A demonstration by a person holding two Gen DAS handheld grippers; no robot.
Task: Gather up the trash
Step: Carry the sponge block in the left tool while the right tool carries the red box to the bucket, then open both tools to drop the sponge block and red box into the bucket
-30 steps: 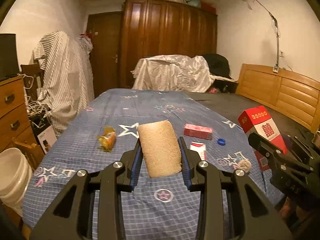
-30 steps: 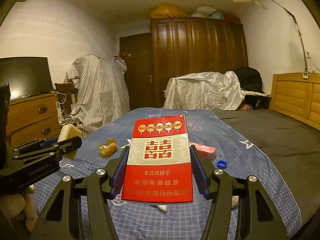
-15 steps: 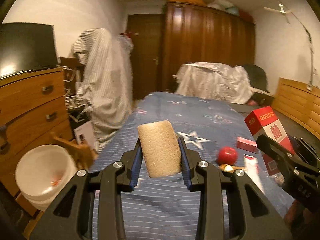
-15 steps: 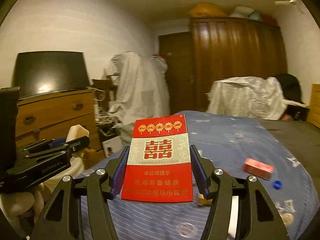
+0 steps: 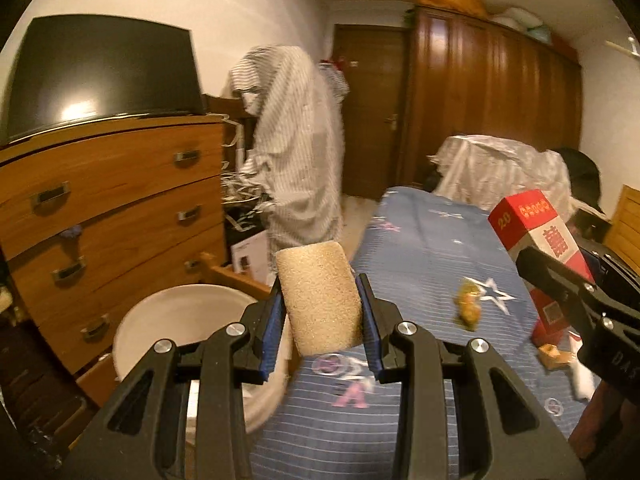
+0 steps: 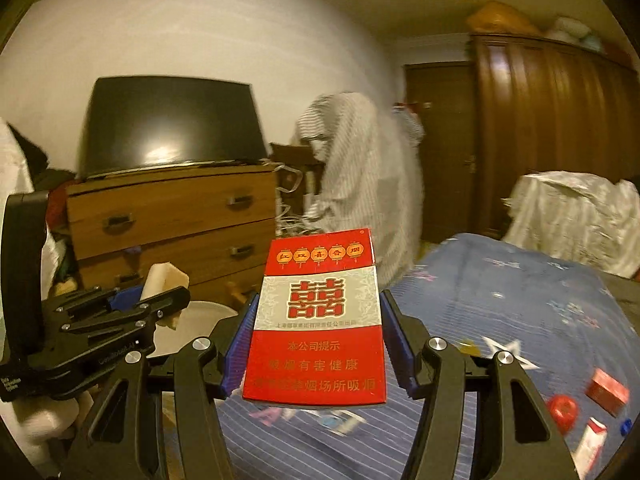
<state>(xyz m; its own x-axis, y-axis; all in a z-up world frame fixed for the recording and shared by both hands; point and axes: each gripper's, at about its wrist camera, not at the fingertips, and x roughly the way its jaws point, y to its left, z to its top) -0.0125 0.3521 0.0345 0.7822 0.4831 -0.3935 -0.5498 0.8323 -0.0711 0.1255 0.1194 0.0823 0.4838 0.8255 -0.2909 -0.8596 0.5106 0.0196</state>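
**Ana:** Fingers on the left gripper [image 5: 323, 322] are pressed narrow against a tan sponge block [image 5: 320, 298], one blue pad [image 5: 275, 330] on each side, and the block sticks up above the tips.

**Ben:** And the right gripper [image 6: 316, 346]?

**Ana:** Its fingers are set wider and clamp a red-and-white cigarette carton [image 6: 318, 322] by its long edges, printed face toward the camera, standing upright.

**Ben:** Where are they in the room?

**Ana:** Both are in the air at the edge of the bed [image 5: 424, 264], which has a blue star-print sheet. A white bucket [image 5: 180, 328] sits on the floor just below and left of the sponge, between the bed and a wooden dresser [image 5: 108, 216] with a dark screen [image 5: 104, 76] on top.

**Ben:** Any trash on the bed?

**Ana:** From the left wrist view, a crumpled yellow wrapper [image 5: 468, 306] lies on the sheet beside a white star. From the right wrist view, a small red box [image 6: 606, 391], a red round thing [image 6: 562, 412], a red-and-white pack [image 6: 592, 442] and a blue cap [image 6: 625, 426] lie near the lower right, somewhat blurred.

**Ben:** Do the two grippers touch?

**Ana:** No, they are side by side, apart.
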